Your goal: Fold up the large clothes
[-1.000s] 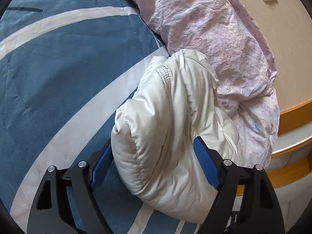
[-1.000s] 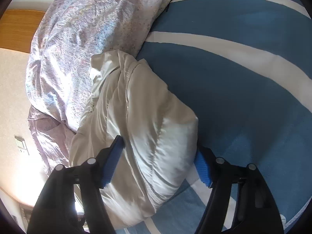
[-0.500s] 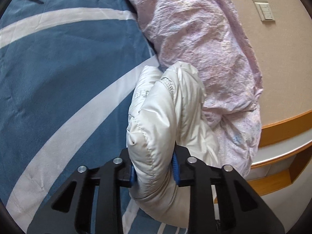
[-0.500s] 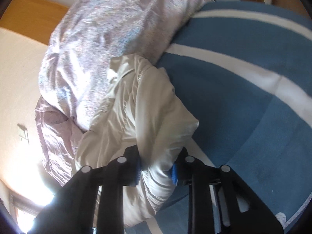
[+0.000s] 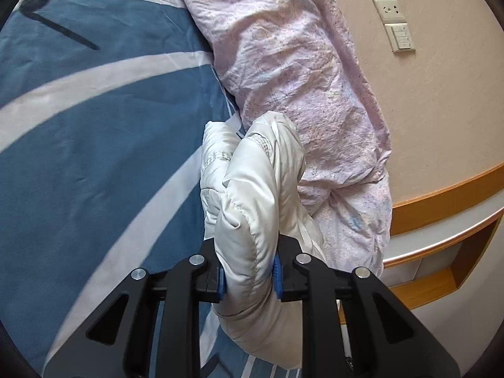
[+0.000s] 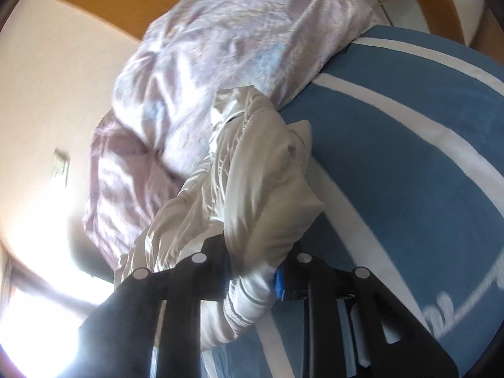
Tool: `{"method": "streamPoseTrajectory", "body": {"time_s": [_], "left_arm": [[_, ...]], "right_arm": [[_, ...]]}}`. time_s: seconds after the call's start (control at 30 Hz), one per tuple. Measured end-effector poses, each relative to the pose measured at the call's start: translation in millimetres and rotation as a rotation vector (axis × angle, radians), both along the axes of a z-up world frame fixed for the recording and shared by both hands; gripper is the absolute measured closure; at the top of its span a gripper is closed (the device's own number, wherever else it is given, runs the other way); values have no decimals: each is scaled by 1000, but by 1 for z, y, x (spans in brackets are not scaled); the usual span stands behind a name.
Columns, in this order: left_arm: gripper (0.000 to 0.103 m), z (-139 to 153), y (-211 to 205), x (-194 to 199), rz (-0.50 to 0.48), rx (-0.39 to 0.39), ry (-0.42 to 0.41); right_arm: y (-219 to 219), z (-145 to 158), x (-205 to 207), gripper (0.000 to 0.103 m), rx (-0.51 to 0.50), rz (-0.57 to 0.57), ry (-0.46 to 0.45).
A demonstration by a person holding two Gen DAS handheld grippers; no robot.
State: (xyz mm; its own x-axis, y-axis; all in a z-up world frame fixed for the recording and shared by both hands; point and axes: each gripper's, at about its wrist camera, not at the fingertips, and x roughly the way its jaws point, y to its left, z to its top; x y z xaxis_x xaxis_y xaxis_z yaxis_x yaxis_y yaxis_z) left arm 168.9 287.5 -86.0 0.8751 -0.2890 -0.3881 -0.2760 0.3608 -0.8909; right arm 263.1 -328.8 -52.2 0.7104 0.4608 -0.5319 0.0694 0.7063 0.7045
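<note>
Garment: white padded jacket (image 5: 252,208), bunched at centre frame on the blue-and-white striped bedcover (image 5: 94,157), its far end against the pink quilt (image 5: 299,78) at upper right.
Left gripper (image 5: 249,275): jaws closing, pads pressed into a thick fold of the jacket at lower centre.
Right gripper (image 6: 252,278): clamped on another fold of the same jacket, lower centre; view blurred.
Step in hand: both ends gripped, judged the start of a lift to open the jacket out.
Next move: raise and spread the two grips apart, clear of the quilt, then lay the jacket flat on the bedcover.

No legible text anywhere.
</note>
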Motion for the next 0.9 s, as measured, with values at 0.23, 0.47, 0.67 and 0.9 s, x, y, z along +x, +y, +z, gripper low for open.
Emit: {"method": "streamPoseTrajectory", "body": {"time_s": [0.23, 0.47, 0.67, 0.9], "left_arm": [[82, -16, 14, -69, 22, -47, 21], [68, -24, 9, -85, 41, 21, 31], [27, -21, 1, -80, 48, 95, 38], [18, -12, -8, -77, 92, 183, 41]], "right_arm": [[15, -12, -61, 80, -126, 98, 24], [14, 16, -94, 39, -488, -58, -61], [87, 56, -93, 39, -708, 20, -250], [202, 55, -73, 40, -841, 230, -358]]}}
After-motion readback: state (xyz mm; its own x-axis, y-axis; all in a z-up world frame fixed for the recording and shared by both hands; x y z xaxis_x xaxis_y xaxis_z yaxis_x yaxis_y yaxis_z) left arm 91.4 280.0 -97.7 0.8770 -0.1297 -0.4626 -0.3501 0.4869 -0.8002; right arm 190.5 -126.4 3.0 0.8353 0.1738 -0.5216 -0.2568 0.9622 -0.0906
